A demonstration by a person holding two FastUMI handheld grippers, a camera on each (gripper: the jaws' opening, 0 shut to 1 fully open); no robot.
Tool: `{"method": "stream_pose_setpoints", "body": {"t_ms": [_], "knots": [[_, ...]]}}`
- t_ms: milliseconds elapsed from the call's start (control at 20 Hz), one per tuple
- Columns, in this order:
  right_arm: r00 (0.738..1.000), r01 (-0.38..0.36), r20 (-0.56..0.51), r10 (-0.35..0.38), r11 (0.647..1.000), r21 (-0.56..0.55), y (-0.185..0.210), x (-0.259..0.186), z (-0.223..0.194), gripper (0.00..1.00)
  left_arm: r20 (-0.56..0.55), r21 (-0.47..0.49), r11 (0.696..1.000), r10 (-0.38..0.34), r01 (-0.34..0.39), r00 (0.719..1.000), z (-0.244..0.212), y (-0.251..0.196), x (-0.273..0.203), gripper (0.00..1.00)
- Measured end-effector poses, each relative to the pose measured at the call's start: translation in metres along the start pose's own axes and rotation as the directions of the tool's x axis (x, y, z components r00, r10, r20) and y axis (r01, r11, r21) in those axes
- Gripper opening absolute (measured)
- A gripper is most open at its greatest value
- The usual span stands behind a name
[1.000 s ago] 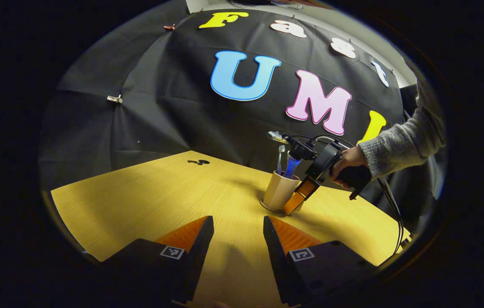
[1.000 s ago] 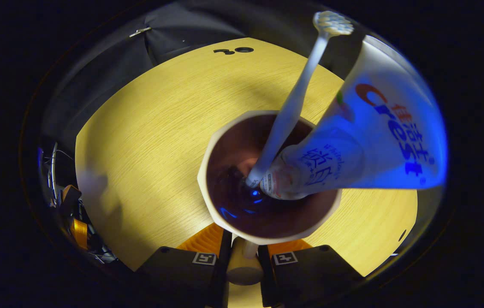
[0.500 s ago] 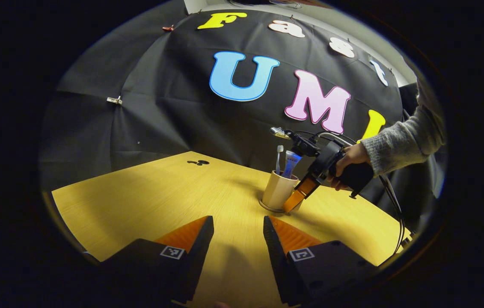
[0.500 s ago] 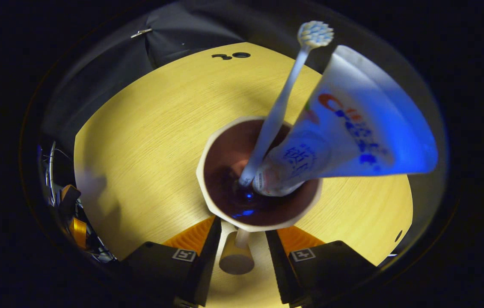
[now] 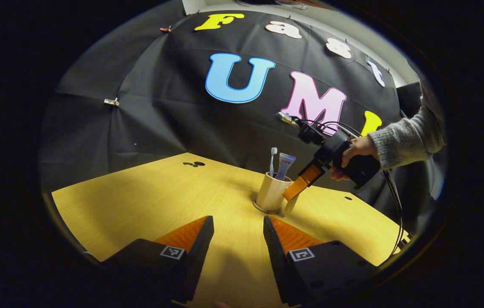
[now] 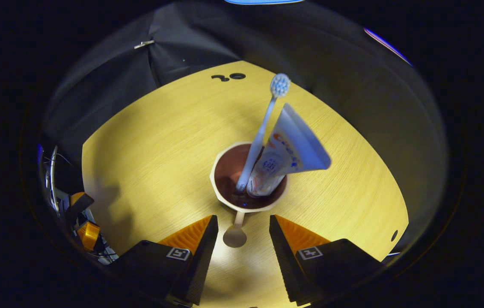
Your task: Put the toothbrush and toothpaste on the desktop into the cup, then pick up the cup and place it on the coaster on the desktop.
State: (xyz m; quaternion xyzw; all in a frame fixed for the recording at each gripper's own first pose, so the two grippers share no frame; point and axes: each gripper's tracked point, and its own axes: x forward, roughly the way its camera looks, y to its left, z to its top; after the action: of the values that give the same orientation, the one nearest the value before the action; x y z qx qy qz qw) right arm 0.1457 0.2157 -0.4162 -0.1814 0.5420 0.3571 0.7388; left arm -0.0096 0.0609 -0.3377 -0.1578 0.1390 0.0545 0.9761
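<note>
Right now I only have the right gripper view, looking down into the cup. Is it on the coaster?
Observer: Yes. In the left gripper view the cup stands on the coaster, whose rim shows around its base.
Operator: How does the right gripper sit?
Observer: The right gripper slants down beside the cup, tips near its handle, held by a hand.
Operator: And the left gripper?
Observer: The left gripper is open over the table, nothing between its fingers, well short of the cup.
</note>
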Motion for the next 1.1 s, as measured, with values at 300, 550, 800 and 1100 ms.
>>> {"method": "stream_pose_setpoints", "body": {"t_ms": [300,550,800,1100], "knots": [[0.987,0.008,0.161,-0.018,0.998,0.065,-0.004,-0.067,0.025,0.86,0.016,0.030,0.999,-0.015,0.014,1.000,0.036,-0.020,-0.015,0.74],[0.922,0.028,0.382,-0.057,0.996,0.080,-0.006,-0.148,0.041,0.87,0.033,0.084,0.995,-0.058,0.055,0.998,0.098,-0.051,-0.033,0.74],[0.821,0.004,0.566,-0.072,0.993,0.120,0.014,-0.230,0.042,0.87,0.054,0.111,0.989,-0.105,0.098,0.993,0.157,-0.087,-0.053,0.74],[0.709,-0.047,0.700,-0.091,0.983,0.175,0.034,-0.311,0.030,0.88,0.067,0.156,0.974,-0.179,0.167,0.982,0.211,-0.124,-0.071,0.74]]}}
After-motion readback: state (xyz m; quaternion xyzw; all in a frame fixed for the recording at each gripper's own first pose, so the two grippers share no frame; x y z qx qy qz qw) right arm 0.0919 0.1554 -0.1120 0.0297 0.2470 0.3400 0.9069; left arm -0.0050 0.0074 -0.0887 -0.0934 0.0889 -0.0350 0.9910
